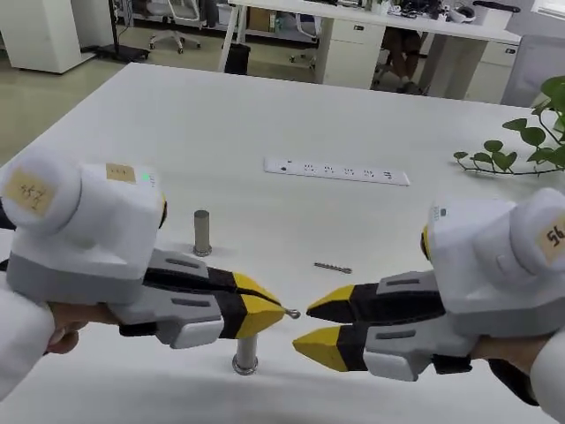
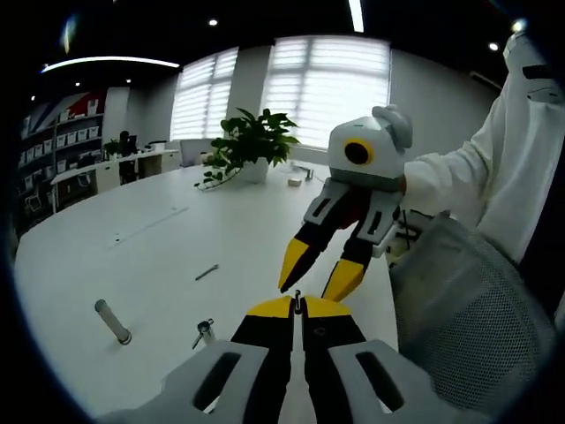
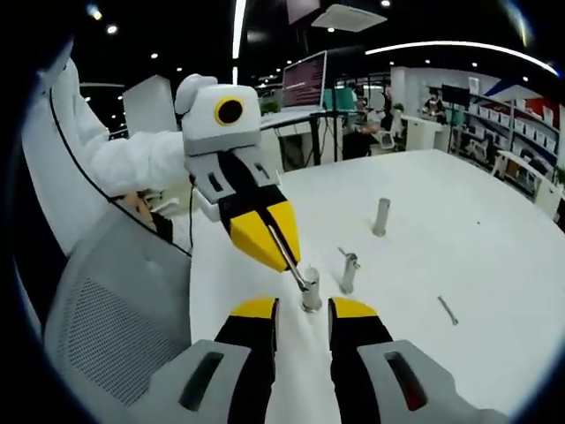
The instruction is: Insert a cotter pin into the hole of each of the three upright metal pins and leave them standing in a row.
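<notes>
My left gripper is shut on a thin cotter pin that sticks out past its yellow tips. Facing it, my right gripper is open with nothing in it. A short upright metal pin stands just below the held cotter pin. A second upright pin carries a cotter pin through its top. The third pin stands bare farther back. One loose cotter pin lies on the white table.
A white power strip lies across the table's far middle. A potted plant trails over the far right. A grey mesh chair is near the person's side.
</notes>
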Demonstrator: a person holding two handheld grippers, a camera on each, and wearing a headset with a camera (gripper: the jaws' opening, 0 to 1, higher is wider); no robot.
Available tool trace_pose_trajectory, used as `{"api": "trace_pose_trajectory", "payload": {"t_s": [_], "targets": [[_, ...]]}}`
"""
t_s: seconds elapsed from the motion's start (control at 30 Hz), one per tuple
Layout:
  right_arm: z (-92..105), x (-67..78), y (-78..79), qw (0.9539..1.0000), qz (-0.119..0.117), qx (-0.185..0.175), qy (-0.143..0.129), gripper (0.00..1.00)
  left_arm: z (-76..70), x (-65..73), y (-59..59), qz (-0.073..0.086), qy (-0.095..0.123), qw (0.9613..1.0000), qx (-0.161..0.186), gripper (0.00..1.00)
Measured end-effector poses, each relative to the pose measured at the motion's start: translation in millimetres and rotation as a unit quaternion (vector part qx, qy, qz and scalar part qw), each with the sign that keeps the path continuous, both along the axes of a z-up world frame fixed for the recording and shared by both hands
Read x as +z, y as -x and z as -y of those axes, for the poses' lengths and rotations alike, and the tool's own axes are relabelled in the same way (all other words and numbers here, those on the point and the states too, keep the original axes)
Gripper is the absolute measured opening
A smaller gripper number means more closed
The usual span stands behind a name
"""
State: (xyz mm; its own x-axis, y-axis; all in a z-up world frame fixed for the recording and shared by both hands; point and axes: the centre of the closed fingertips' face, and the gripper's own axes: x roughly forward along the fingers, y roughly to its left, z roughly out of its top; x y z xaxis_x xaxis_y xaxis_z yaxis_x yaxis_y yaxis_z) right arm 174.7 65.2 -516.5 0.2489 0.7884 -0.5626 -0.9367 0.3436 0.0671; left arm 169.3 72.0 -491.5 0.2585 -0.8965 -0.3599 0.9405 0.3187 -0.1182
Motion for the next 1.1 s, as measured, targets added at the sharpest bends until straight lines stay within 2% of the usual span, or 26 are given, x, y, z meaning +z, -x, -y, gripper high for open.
{"api": "trace_pose_trajectory", "payload": {"t_s": [0.13,0.23,0.3,0.43,0.53,0.77,0.83,0.87,0.93,1.1], "targets": [[-3.8,0.3,6.5,0.9998,-0.008,0.016,-0.005,0.16,3.3,0.6,4.4,0.015,-0.004,0.9998,-0.016,0.0],[-7.7,0.6,11.6,0.9995,-0.01,0.027,-0.009,0.09,4.8,-1.2,7.1,0.023,-0.01,0.9993,-0.029,0.0],[-9.1,-0.1,13.9,0.9994,-0.008,0.032,-0.006,0.04,6.0,-1.1,9.2,0.008,0.0,0.9995,-0.03,0.0],[-9.4,-3.2,17.7,0.9991,-0.001,0.043,0.003,0.0,4.8,-2.6,12.3,0.012,-0.004,0.9991,-0.041,0.0],[-9.5,-4.4,23.3,0.9986,-0.016,0.051,0.001,0.0,4.8,-2.5,16.5,0.009,0.0,0.9987,-0.049,0.0],[-8.8,-6.5,25.4,0.9979,-0.011,0.063,0.01,0.0,3.5,-7.1,19.3,0.016,-0.006,0.9982,-0.058,0.0],[-8.1,-6.2,25.0,0.9978,-0.011,0.065,0.012,0.0,2.0,-9.6,19.7,0.014,-0.01,0.9982,-0.058,0.0],[-7.8,-5.7,25.0,0.9977,-0.011,0.065,0.011,0.0,1.1,-10.7,20.3,0.008,-0.01,0.9983,-0.057,0.0],[-8.1,-3.5,25.9,0.9974,-0.014,0.07,0.01,0.0,-0.7,-12.1,20.1,0.011,-0.013,0.9984,-0.054,0.0],[-10.2,-3.9,26.4,0.9963,-0.004,0.083,0.021,0.0,-1.7,-12.2,20.6,0.009,-0.014,0.9985,-0.052,0.0]]}}
